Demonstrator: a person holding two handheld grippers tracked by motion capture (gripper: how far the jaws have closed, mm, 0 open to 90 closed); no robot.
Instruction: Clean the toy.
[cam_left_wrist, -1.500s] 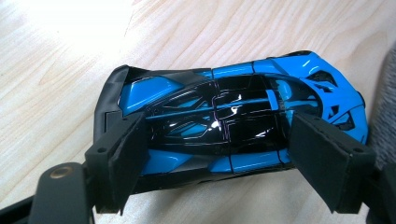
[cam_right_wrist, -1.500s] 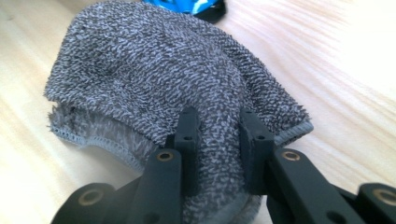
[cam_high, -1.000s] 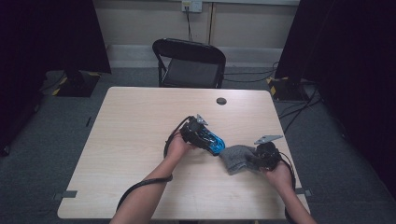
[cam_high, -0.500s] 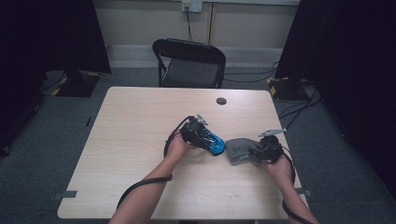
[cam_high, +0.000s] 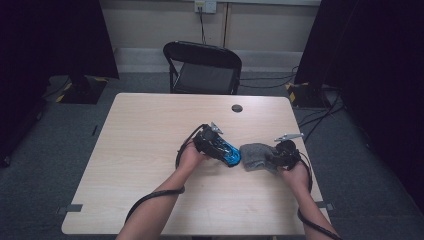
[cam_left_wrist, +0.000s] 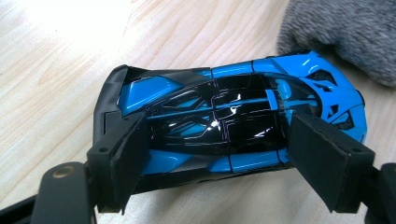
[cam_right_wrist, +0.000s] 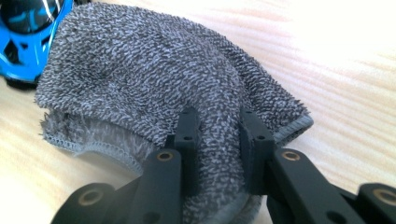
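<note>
Blue toy car (cam_left_wrist: 233, 121) lengthwise between left gripper (cam_left_wrist: 219, 154) jaws, nose towards grey cloth (cam_right_wrist: 154, 79); right gripper (cam_right_wrist: 217, 140) pinching cloth.

Left gripper (cam_high: 227, 152) holds blue car (cam_high: 229, 153) — grey cloth (cam_high: 254, 156) alongside

A: Where does the high view sit?
B: Above the near edge of the table (cam_high: 150, 130), facing forward and down, well back from both tongs.
A: And the left gripper view?
B: Close in, looking along its jaws at the car (cam_left_wrist: 224, 116) between them, cloth (cam_left_wrist: 345, 32) just beyond.
A: The right one?
B: Equally close, jaws on the cloth (cam_right_wrist: 159, 79), car (cam_right_wrist: 28, 32) beyond. Both share car and cloth.
</note>
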